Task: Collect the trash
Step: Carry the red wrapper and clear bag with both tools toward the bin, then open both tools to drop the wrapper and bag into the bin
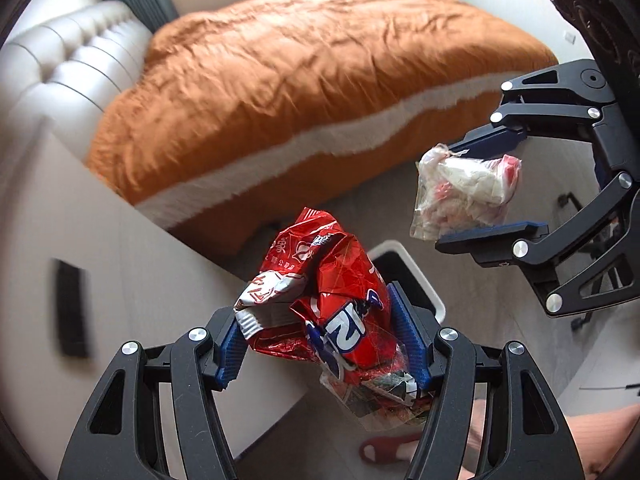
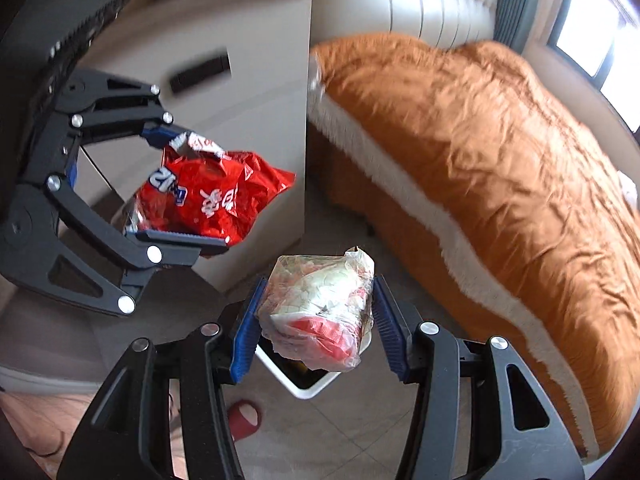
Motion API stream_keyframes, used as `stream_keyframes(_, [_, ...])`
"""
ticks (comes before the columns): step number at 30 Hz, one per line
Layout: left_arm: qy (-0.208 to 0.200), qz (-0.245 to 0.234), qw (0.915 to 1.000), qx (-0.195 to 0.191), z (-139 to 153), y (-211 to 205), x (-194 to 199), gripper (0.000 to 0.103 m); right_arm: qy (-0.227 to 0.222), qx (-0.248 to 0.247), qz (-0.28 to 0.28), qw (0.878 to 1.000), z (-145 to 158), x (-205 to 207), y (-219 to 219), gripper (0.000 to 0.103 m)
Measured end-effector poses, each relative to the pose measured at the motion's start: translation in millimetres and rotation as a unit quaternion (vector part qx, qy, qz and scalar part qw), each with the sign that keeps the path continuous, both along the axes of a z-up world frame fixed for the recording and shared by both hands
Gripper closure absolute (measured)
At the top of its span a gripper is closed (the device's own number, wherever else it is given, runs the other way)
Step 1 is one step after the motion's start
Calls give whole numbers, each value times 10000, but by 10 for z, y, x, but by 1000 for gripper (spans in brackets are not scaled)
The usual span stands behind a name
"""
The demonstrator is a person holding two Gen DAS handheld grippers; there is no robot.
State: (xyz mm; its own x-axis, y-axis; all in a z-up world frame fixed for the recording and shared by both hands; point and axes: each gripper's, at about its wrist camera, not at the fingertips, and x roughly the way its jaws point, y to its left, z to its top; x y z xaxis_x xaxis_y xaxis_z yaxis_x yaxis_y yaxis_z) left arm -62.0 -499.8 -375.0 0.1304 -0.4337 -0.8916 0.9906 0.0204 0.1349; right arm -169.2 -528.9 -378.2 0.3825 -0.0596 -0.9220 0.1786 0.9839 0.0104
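My left gripper point(image 1: 320, 332) is shut on a crumpled red snack bag point(image 1: 332, 304), held in the air; it also shows in the right wrist view point(image 2: 208, 200). My right gripper point(image 2: 316, 320) is shut on a clear plastic bag of white and red scraps point(image 2: 320, 308), also seen in the left wrist view point(image 1: 464, 188). A white trash bin point(image 2: 308, 386) with a dark inside stands on the floor right below the clear bag; in the left wrist view its rim point(image 1: 420, 276) shows behind the red bag. Both grippers hang above the bin.
A bed with an orange blanket point(image 2: 500, 152) fills the far side. A beige nightstand point(image 2: 248, 112) with a dark handle stands beside it. The person's red slipper point(image 2: 244, 420) is on the tiled floor next to the bin.
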Motion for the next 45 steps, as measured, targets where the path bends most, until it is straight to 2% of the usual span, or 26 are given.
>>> stream_keyframes(5, [288,-549,9971,452,-1224,-281,-106,40,486,115,502,9975,-1187,-57,-27,50])
stream_keyframes(7, [353,-753,9948,591,-1606,-362,-126,40,638,176,734,9951,-1625,-94,-40,50])
stream_keyframes(11, [493,-1124,9897,737,-2304,-514,-161,40,824,303,1157,9894,-2285,-173,-27,49])
stream_keyframes(12, [605,-1202,9879,767,-2463,-541,-171,37,861,322,1307,9872,-2419,-192,-10,47])
stream_keyframes(13, [689,-1257,9864,810,-2565,-572,-175,19,931,375,1477,9839,-2550,-206,11,24])
stream_keyframes(14, [817,-1333,9838,872,-2722,-578,-188,4,981,372,1617,9812,-2649,-223,15,9])
stream_keyframes(15, [862,-1414,9823,873,-2812,-576,-207,5,996,322,1788,9783,-2741,-247,35,4])
stream_keyframes(17, [920,-1561,9786,973,-3033,-592,-236,5,1281,271,2096,9690,-2962,-283,91,4])
stream_keyframes(19, [887,-1682,9769,977,-3145,-605,-254,5,1339,224,2235,9652,-3058,-314,122,4])
stream_keyframes(21, [904,-1847,9734,1007,-3195,-608,-266,5,1366,196,2341,9624,-3108,-330,128,4])
stream_keyframes(24, [902,-1893,9727,996,-3129,-588,-255,5,1364,198,2365,9618,-3082,-328,150,4])
stream_keyframes(31, [924,-1843,9741,924,-2850,-571,-209,5,1265,121,2288,9651,-2788,-199,100,4])
stream_keyframes(38, [862,-1760,9772,814,-2350,-580,-139,5,1149,-29,2246,9677,-2400,-136,57,4])
stream_keyframes(43, [873,-1610,9808,671,-1928,-554,-111,5,995,-109,2093,9727,-1922,-91,7,4])
stream_keyframes(45, [745,-1556,9832,595,-1719,-543,-123,5,913,-88,1974,9760,-1688,-73,-22,4])
